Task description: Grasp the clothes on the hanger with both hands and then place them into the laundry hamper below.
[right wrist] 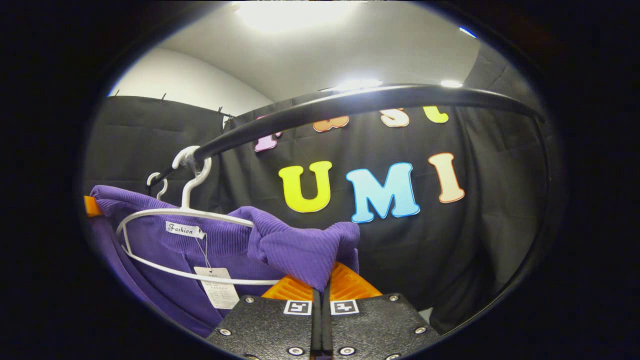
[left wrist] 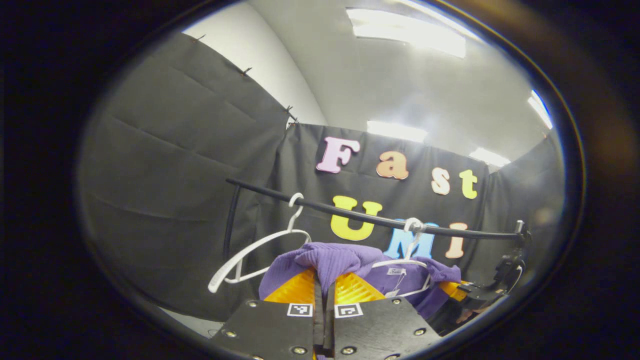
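The left gripper (left wrist: 324, 287) points up and forward, toward the rail. Its two fingers (left wrist: 300, 290) are squeezed together on a fold of the purple top (left wrist: 332, 260), which bunches up right over the tips. The right gripper (right wrist: 322, 285) tilts up the same way. Its fingers (right wrist: 350, 285) are also pinched tight on a fold of the purple top (right wrist: 300, 252), with cloth poking out above them.

In the left gripper view, the top is at the 6 o'clock side of the picture, just past the fingers. It hangs on a white hanger (left wrist: 405, 262) whose hook goes over the black rail (left wrist: 350, 215). A small white tag (left wrist: 396, 271) sits at the neck. At about 4 o'clock, low by the far end of the top, is the other gripper (left wrist: 472, 292). At about 8 o'clock hangs an empty white hanger (left wrist: 250, 255), on the same rail and tipped to the side. Behind it all is the black cloth wall (left wrist: 165, 165), then the white ceiling with bright lights (left wrist: 407, 30).

In the right gripper view, the top spreads from 6 o'clock to 9 o'clock. The white hanger (right wrist: 175, 240) is inside its neck, and two tags (right wrist: 217, 292) hang down there. The hanger's hook holds the black rail (right wrist: 350, 102), which curves across the top of the picture. A second white hook (right wrist: 159, 184) is just behind it.
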### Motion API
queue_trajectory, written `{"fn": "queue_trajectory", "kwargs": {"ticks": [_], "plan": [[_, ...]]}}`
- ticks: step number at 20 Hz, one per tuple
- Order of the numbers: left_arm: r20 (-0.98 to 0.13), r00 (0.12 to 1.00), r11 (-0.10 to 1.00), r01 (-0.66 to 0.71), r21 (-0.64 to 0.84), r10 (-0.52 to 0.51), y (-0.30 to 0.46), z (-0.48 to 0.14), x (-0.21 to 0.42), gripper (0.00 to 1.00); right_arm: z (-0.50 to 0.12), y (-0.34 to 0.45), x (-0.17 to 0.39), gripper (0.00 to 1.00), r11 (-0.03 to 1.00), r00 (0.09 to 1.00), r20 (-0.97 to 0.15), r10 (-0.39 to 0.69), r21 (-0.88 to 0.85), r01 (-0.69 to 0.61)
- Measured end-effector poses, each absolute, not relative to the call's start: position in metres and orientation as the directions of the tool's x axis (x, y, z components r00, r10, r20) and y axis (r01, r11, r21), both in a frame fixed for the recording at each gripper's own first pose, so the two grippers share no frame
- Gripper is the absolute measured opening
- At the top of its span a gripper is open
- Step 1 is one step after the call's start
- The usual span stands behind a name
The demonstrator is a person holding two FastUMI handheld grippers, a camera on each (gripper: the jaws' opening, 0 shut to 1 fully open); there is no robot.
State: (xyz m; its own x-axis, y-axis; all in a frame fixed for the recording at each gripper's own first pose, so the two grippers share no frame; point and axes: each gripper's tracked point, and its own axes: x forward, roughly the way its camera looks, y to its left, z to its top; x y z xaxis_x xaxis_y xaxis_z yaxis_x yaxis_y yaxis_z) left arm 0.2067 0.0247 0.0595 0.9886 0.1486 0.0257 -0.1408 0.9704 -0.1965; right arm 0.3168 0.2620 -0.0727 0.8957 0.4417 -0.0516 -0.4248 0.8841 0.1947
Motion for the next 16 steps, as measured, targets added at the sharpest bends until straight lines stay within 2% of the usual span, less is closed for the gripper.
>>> {"fn": "queue_trajectory", "kwargs": {"ticks": [8,16], "plan": [[0.038,0.989,0.97,-0.13,-0.204,0.14,0.099,0.063,0.198,0.01,-0.05,0.254,0.298,0.0,0.91,0.92,-0.027,0.392,0.155,-0.384],[-0.049,0.995,0.97,-0.093,-0.225,0.084,0.125,-0.002,0.222,0.01,-0.037,0.253,0.283,0.0,0.936,0.943,-0.017,0.331,0.131,-0.326]]}}
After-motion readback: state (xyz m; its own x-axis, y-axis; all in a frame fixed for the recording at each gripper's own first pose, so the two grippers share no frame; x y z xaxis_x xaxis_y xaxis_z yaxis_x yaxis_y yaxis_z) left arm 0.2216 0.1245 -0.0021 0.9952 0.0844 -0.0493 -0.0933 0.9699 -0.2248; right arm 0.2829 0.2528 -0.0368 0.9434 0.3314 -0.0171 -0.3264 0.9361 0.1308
